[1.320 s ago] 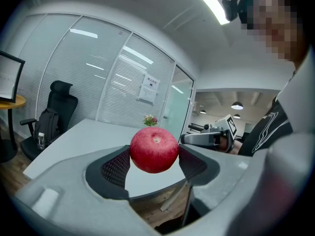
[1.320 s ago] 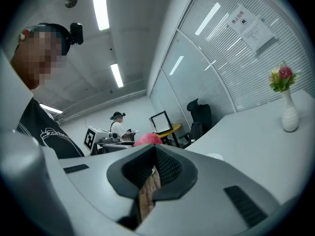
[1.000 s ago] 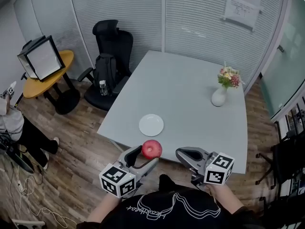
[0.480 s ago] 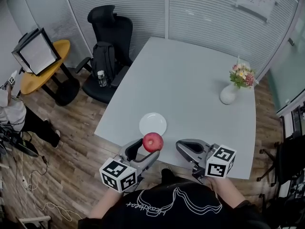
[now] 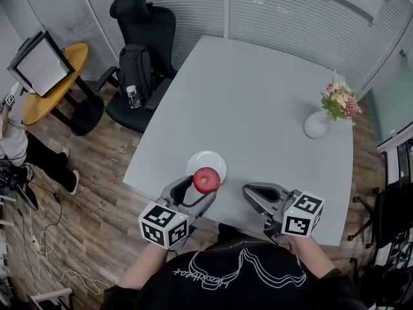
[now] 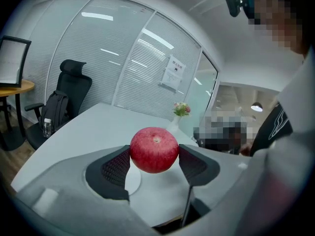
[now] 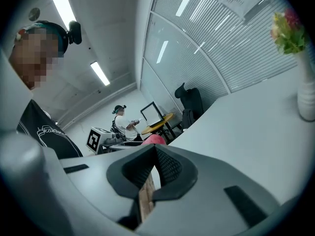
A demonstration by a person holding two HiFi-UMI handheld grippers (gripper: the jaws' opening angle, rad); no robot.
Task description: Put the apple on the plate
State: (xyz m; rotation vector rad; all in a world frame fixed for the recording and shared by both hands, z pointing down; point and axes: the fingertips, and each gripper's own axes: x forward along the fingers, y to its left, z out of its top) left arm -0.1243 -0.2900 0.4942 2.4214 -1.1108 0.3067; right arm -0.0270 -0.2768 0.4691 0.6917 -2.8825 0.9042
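Left gripper view shows the red apple (image 6: pixel 154 150) clamped between the 2 jaws of the left gripper (image 6: pixel 154 157). 1 black pad presses on each side, the stem end is up, and the fruit is raised clear of the grey table (image 6: pixel 93 124). In the head view the apple (image 5: pixel 206 180) sits over the near edge of the white plate (image 5: pixel 205 158), which lies close to the table's near left edge. The right gripper (image 5: pixel 250 191) is to the right of the apple, over the near edge, its jaws closed tip to tip on nothing. A white vase of flowers (image 5: pixel 317 124) stands far right. A black office chair (image 5: pixel 143 28) holding a backpack (image 5: pixel 133 70) stands beyond the table's left side.
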